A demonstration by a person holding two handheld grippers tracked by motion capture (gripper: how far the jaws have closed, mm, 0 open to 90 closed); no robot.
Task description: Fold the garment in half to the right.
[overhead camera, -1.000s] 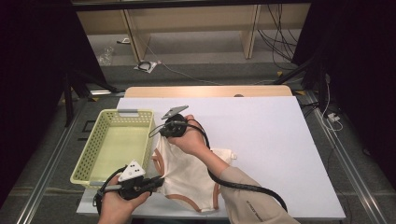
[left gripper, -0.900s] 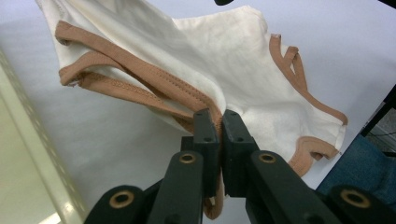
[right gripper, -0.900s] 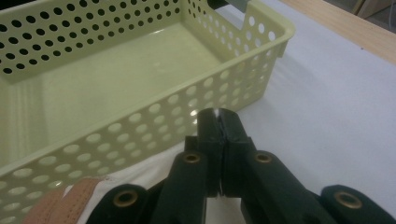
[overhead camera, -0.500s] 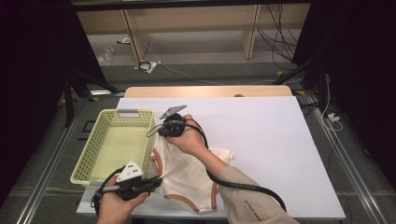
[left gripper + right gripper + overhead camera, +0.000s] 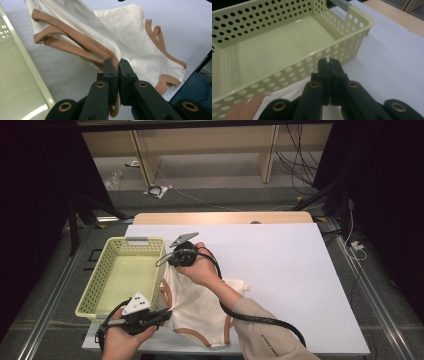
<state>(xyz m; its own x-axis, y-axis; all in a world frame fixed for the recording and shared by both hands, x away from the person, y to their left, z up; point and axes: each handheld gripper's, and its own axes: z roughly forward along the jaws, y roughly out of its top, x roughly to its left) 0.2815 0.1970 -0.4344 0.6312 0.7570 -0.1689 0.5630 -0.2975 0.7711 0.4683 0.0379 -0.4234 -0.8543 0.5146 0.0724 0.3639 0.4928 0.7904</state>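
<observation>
Meanwhile, nothing has shifted in the past second: both grippers keep their jaws clamped on the cream garment (image 5: 200, 307), left gripper (image 5: 162, 315) on its tan-trimmed hem, right gripper (image 5: 161, 261) on a higher edge. It hangs stretched over the table beside the green basket (image 5: 100, 292), likely ready to go in.

My right gripper (image 5: 161, 262) has slid a tiny bit toward the yellow basket (image 5: 95, 292). It pulled the top edge of the white cloth (image 5: 197, 307) along with it, so the cloth now hangs a little closer to the basket wall. The cloth stretches a bit tighter between my two grippers.
</observation>
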